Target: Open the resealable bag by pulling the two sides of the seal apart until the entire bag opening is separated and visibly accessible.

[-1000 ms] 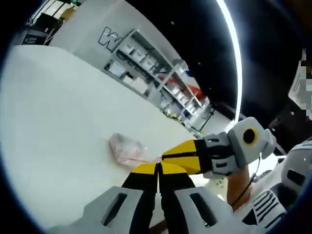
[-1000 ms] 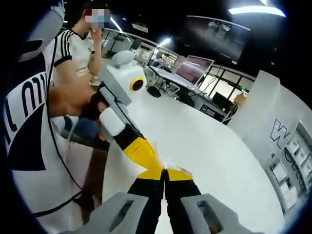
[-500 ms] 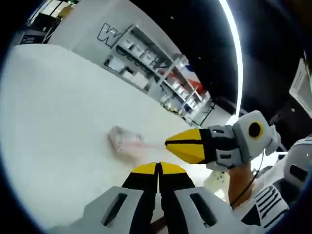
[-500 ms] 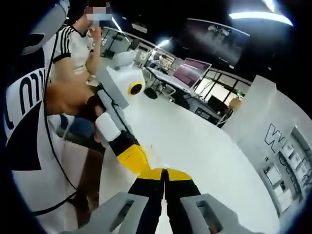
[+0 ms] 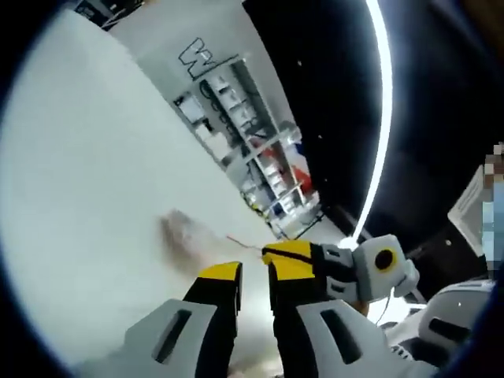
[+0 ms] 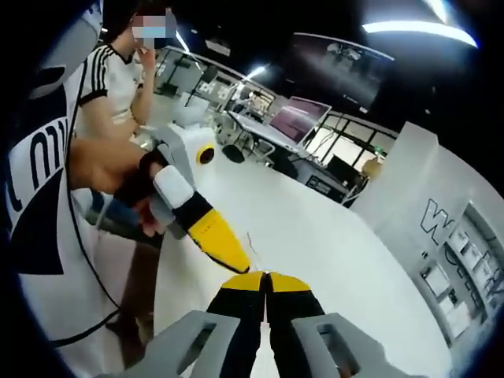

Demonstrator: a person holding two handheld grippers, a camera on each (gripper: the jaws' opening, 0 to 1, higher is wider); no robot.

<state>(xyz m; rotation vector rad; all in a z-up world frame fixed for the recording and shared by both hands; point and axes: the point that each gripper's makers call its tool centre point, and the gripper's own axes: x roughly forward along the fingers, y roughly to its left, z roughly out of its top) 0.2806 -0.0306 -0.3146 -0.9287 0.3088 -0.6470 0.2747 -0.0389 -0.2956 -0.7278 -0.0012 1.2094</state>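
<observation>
Resealable bag (image 5: 183, 233) blurred on table (image 5: 71, 197) beyond left claw (image 5: 253, 272), slightly parted, right claw (image 6: 265, 276) closed.

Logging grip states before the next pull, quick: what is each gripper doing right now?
Left gripper: open, a gap between its jaws, nothing visibly between them.
Right gripper: shut; whether it pinches the bag cannot be told.

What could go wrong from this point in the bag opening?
1. The left gripper shows a gap between its fingers, so it may have no hold on its side of the seal, and pulling would separate nothing.
2. The bag trails toward the shut right gripper by a thin red edge. A one-sided tug could drag the bag across the table or let it slip.
</observation>
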